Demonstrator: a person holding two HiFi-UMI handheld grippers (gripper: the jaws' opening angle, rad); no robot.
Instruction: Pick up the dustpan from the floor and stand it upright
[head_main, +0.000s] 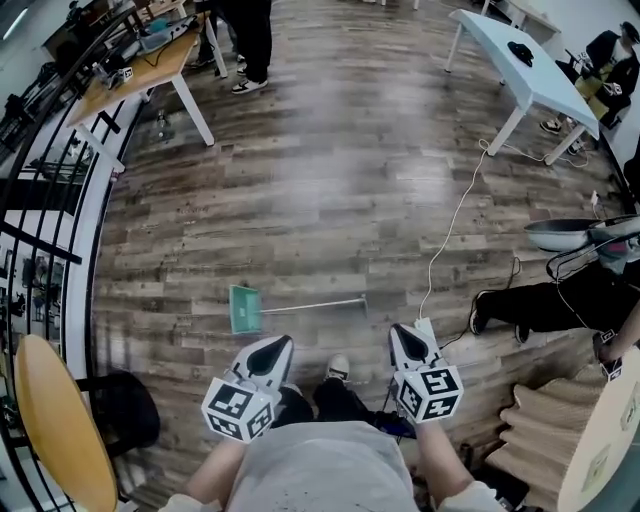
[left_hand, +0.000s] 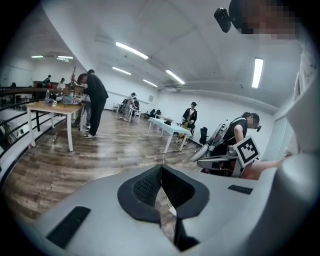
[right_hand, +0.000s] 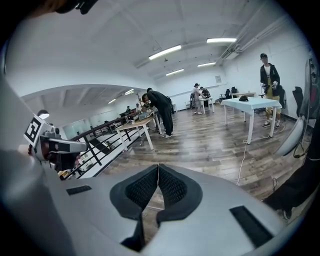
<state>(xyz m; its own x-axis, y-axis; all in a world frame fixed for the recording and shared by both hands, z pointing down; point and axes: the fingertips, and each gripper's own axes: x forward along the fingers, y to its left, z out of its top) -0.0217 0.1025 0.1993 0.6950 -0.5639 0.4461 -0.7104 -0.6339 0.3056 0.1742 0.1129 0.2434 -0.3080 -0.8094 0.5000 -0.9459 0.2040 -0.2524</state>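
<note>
The teal dustpan (head_main: 245, 309) lies flat on the wooden floor just ahead of me in the head view, its long thin handle (head_main: 320, 303) running off to the right. My left gripper (head_main: 281, 344) hovers just this side of the pan, its jaws shut with nothing between them. My right gripper (head_main: 401, 330) is held to the right of the handle's end, also shut and empty. In the left gripper view (left_hand: 161, 166) and the right gripper view (right_hand: 158, 166) the black pads meet at their tips; the dustpan does not show in either.
A white cable (head_main: 452, 225) trails across the floor towards my right gripper. A seated person's legs (head_main: 540, 302) stretch out at right. A yellow chair (head_main: 55, 425) and a black railing (head_main: 40, 190) stand at left. Farther off are a wooden table (head_main: 150, 65) and a white table (head_main: 520, 70).
</note>
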